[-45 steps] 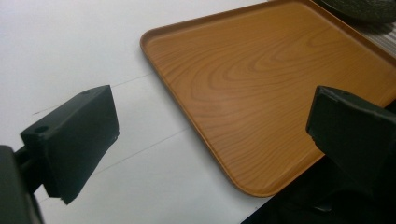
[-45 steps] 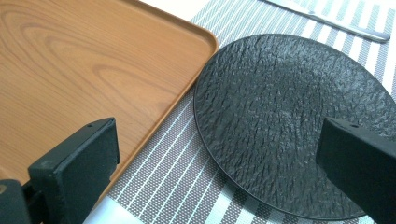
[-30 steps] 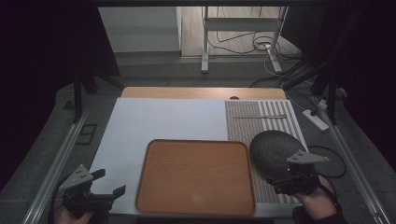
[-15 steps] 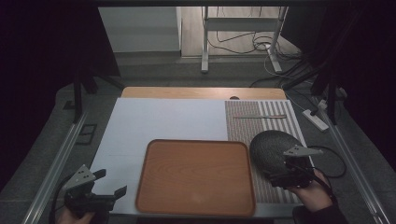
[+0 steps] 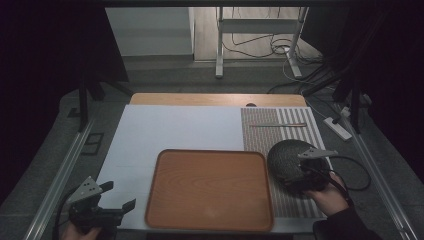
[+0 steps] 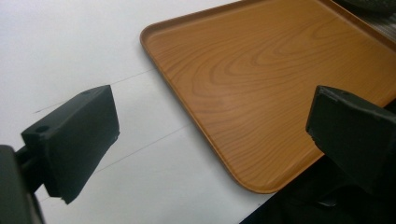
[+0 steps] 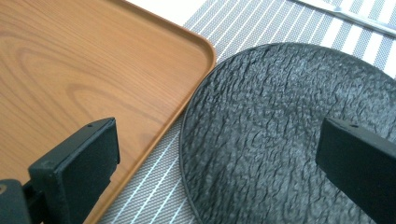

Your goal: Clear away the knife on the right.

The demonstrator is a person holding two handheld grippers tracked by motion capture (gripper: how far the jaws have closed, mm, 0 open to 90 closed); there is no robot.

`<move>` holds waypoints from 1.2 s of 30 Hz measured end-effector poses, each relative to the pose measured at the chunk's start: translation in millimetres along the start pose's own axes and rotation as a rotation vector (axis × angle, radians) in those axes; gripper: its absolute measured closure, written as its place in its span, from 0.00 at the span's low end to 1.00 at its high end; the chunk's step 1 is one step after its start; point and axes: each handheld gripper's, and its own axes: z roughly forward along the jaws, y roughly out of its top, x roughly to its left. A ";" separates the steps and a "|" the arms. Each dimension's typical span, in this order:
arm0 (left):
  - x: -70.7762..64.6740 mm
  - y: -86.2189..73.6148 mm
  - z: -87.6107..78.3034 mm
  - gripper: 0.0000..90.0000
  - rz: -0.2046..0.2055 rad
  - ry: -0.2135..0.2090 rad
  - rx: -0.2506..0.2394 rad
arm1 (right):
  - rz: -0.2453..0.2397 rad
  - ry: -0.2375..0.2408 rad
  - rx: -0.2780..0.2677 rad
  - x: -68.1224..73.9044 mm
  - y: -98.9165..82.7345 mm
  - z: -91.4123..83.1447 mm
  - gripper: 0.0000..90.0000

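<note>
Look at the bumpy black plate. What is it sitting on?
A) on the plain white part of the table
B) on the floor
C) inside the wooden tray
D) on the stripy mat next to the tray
D: the black plate lies on the striped mat, just beside the wooden tray's corner, with the right gripper open above it.

Dark textured round plate [image 5: 290,159] flat on striped mat [image 5: 280,127], just right of wooden tray [image 5: 210,187].
</note>
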 end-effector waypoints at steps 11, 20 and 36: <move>-0.7 0.2 0.1 0.03 0.006 0.003 0.001 | -0.043 -0.011 -0.004 -9.4 13.2 18.7 0.00; -2.1 0.2 -0.3 0.02 0.014 0.013 0.000 | -0.043 -0.017 0.003 -20.6 20.6 31.1 0.00; -1.7 0.8 1.1 0.03 0.013 0.004 0.009 | 0.023 -0.064 0.042 -58.9 36.8 58.0 0.00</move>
